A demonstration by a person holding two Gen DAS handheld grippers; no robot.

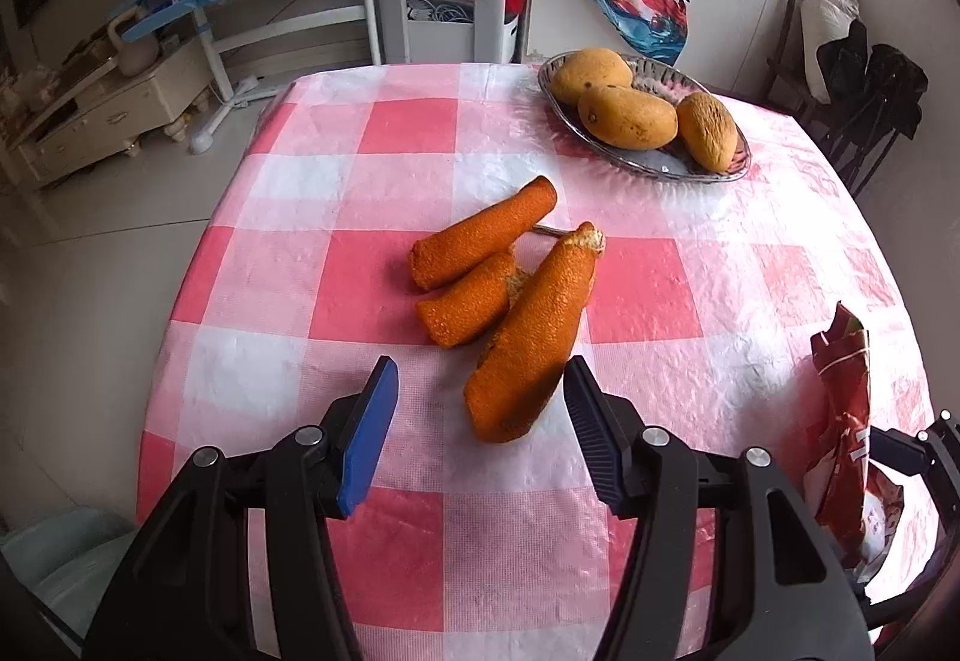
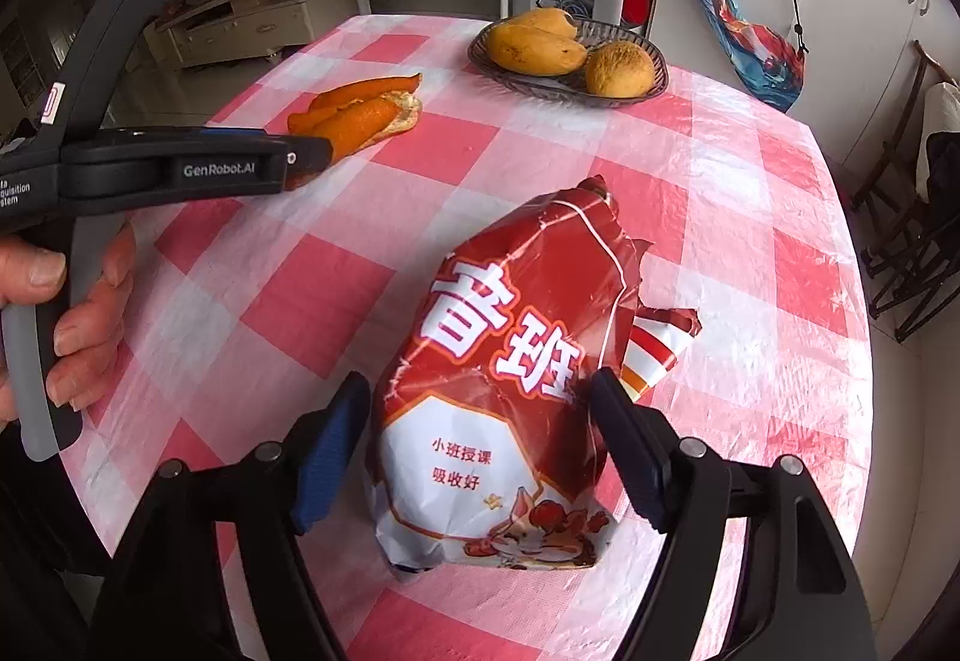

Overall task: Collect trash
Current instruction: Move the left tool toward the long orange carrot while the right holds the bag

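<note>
1. Two sets of jaws hang over your round worktop [image 1: 660, 217], which wears a glossy, crinkled plastic cloth in pink, red and white checks.
2. Your left gripper [image 1: 480, 403] has its jaws spread; the near end of the orange peel [image 1: 510, 295] lies between the tips, close against the right-hand pad, with clear cloth on the blue pad's side. No pad presses on it.
3. That peel is three curled strips with a pebbled skin, joined at the middle and fanning away ahead of the left jaws.
4. Your right gripper [image 2: 480, 421] stands spread around the crumpled red paper bag [image 2: 510, 379]. The right-hand pad is at the bag's creased edge; whether it actually touches I cannot tell. The blue pad stands just beside its other flank.
5. The bag is shiny, wrinkled, printed with white characters, and torn at its far end.
6. Well beyond both jaws, near the far rim, a ribbed oval dish [image 1: 690, 162] holds three yellow mangoes [image 1: 624, 116].
7. Bare cloth lies between the peel and the bag, and more to the far side of the bag.
8. Past the worktop's far edge you have pale tiled floor, a white stool [image 1: 450, 0], a blue-trimmed desk and white cupboards; dark chairs stand off to the right-hand side.
9. Your hand [image 2: 78, 325] on the left handle shows beside the right jaws.
</note>
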